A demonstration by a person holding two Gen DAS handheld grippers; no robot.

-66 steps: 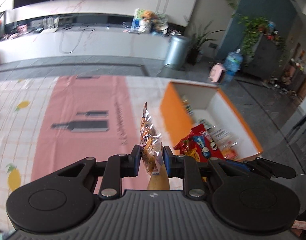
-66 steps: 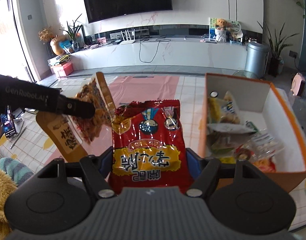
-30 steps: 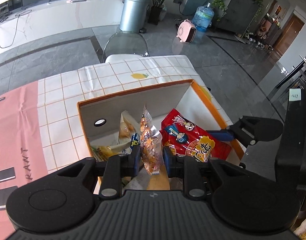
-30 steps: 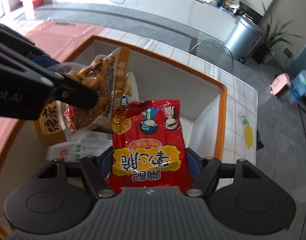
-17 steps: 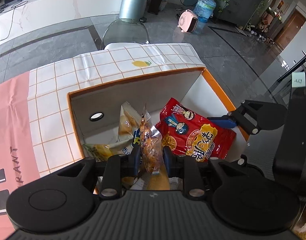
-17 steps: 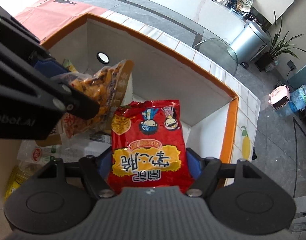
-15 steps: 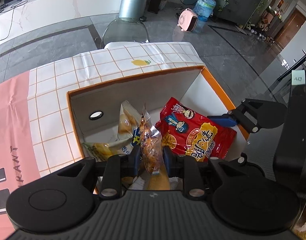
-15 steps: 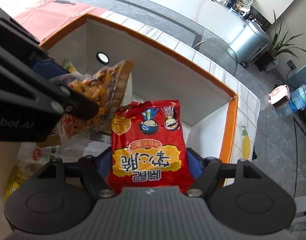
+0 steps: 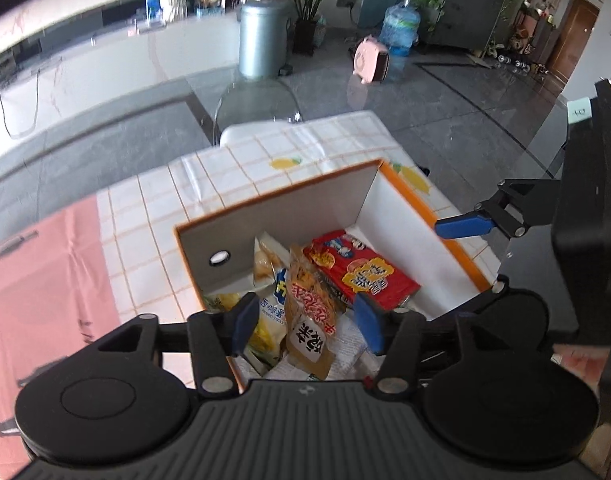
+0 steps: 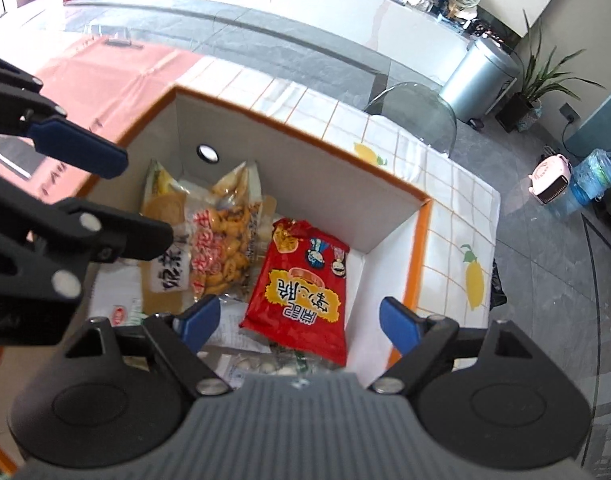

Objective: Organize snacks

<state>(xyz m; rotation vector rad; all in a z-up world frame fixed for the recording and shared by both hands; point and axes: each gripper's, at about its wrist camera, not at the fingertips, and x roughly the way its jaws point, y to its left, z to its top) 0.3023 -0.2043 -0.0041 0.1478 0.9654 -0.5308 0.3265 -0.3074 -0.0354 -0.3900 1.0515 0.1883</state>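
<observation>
Orange box (image 10: 421,248) holding red snack bag (image 10: 301,284), nut packet (image 10: 221,248), both grippers' jaws just opened, empty

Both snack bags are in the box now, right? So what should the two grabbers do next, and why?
Probably lift both grabbers up and out of the box. The left gripper and right gripper have just been opening and now hold nothing. The red bag and the clear bag of yellow snacks lie loose inside, so there is nothing left to do here but go for more snacks.
</observation>
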